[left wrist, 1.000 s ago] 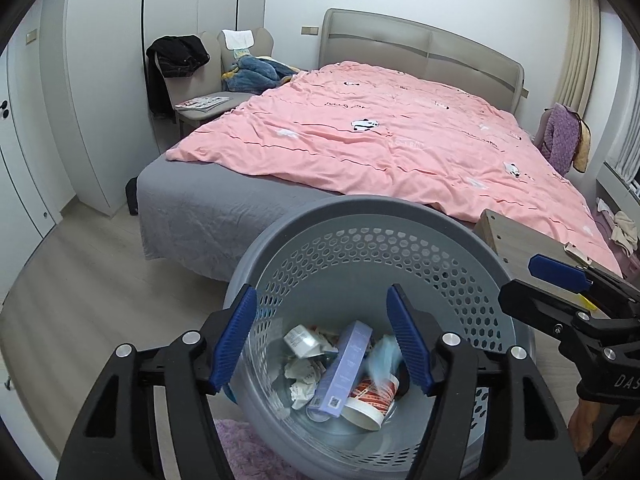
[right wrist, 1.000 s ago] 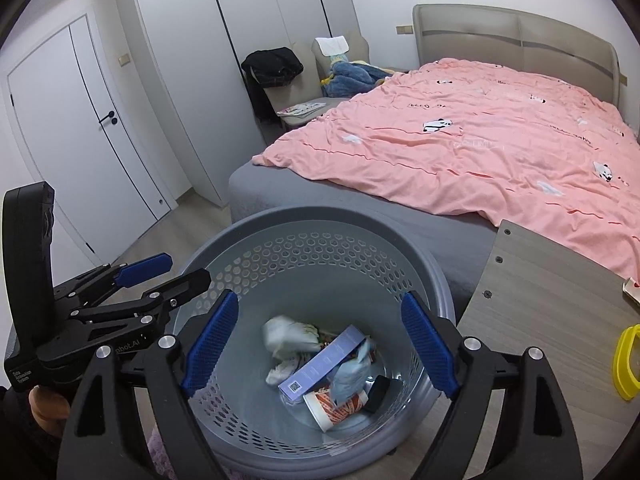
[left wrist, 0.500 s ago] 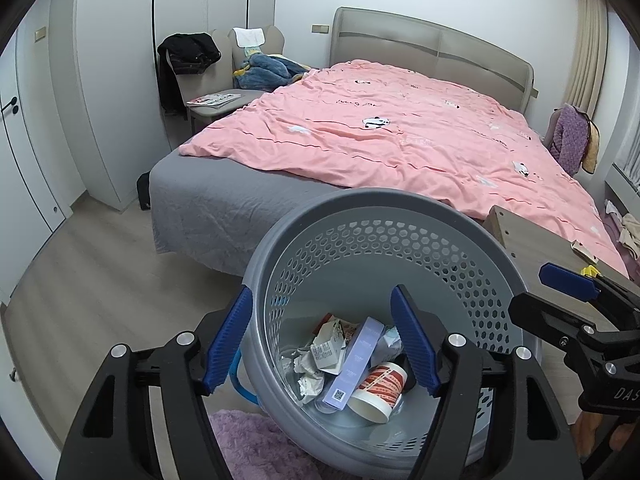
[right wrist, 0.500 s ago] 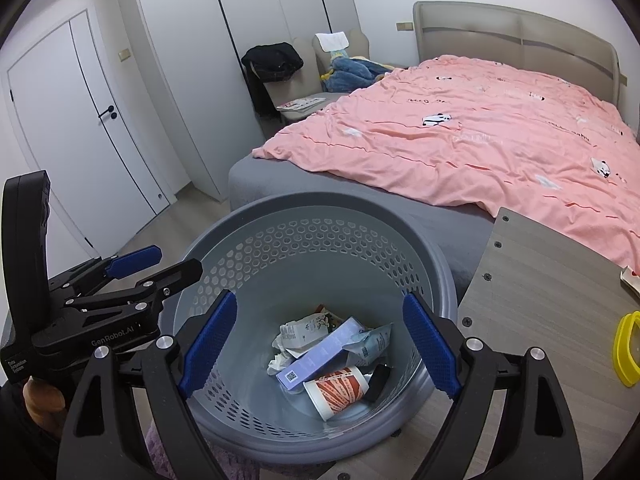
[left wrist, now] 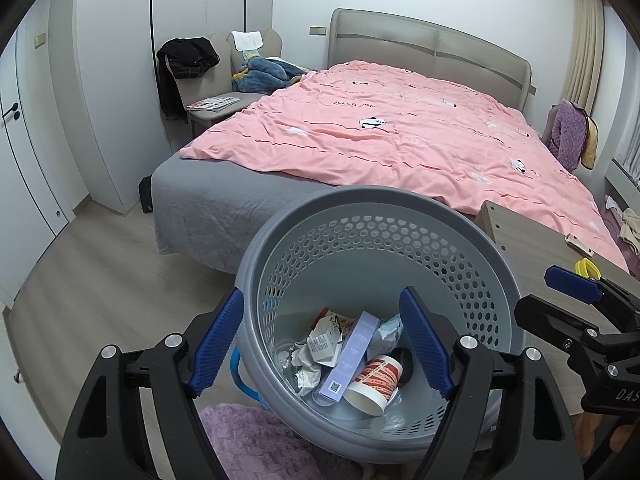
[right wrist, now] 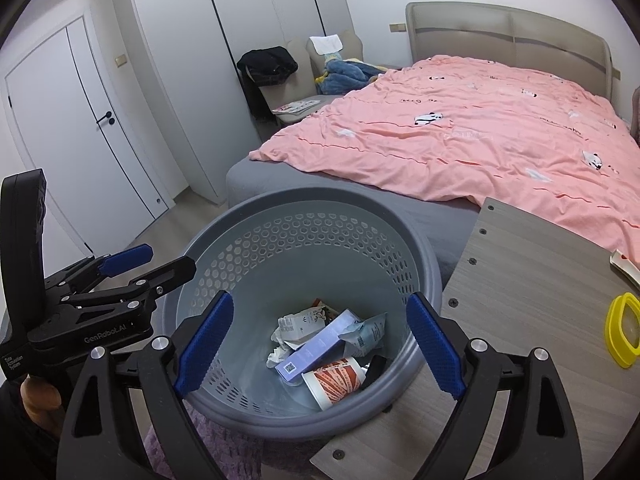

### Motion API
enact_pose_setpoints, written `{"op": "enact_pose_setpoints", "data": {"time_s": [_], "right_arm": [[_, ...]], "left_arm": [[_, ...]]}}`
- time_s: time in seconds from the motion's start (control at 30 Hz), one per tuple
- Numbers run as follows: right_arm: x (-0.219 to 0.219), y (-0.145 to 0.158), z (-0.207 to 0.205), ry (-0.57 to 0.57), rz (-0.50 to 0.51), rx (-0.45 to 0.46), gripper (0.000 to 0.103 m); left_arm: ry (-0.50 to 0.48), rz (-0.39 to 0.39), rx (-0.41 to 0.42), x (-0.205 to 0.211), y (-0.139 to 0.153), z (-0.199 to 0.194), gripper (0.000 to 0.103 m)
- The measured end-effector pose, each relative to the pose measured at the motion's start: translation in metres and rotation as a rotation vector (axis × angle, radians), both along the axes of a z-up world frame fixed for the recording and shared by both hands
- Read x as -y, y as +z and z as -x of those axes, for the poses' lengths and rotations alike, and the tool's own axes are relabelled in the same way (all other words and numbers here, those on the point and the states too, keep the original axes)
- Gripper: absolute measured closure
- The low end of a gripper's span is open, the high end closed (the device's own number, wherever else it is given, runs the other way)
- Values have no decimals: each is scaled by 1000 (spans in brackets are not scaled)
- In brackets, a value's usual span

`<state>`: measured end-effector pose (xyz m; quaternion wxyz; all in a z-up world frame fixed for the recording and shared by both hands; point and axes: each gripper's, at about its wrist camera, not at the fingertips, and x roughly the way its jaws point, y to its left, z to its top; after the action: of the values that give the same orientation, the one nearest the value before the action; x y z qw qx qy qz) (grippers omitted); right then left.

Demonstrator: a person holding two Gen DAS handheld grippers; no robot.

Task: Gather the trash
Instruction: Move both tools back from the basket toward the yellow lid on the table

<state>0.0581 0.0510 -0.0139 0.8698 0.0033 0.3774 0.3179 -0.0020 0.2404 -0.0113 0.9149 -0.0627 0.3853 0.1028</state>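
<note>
Meanwhile, both claws — left claw (left wrist: 322, 342) and right claw (right wrist: 320, 342), empty, jaws still opening — hang over the trash-filled basket (right wrist: 434, 276); a careless nudge could tip it off the surface (right wrist: 532, 264).

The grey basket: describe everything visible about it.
The grey basket is round, looks plastic, with a solid thick rim and walls pierced by hexagonal holes. It stands upright on the floor between the bed and a purple rug, its side against the wooden board. Inside lie crumpled paper, a lilac box, a bluish wrapper, a red-patterned cup on its side and something black. Nothing grips it.
</note>
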Motion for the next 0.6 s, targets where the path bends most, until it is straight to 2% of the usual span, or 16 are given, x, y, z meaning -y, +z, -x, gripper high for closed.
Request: {"op": "enact_pose_setpoints", "data": {"time_s": [0.33,0.6], "right_arm": [[42,-8,15,-74,10,-21,14],[110,-3,29,-219,25,-7,9]], "left_arm": [[-56,5,-21,30,-4,8,24],[-164,18,-5,72,2,3,22]]}}
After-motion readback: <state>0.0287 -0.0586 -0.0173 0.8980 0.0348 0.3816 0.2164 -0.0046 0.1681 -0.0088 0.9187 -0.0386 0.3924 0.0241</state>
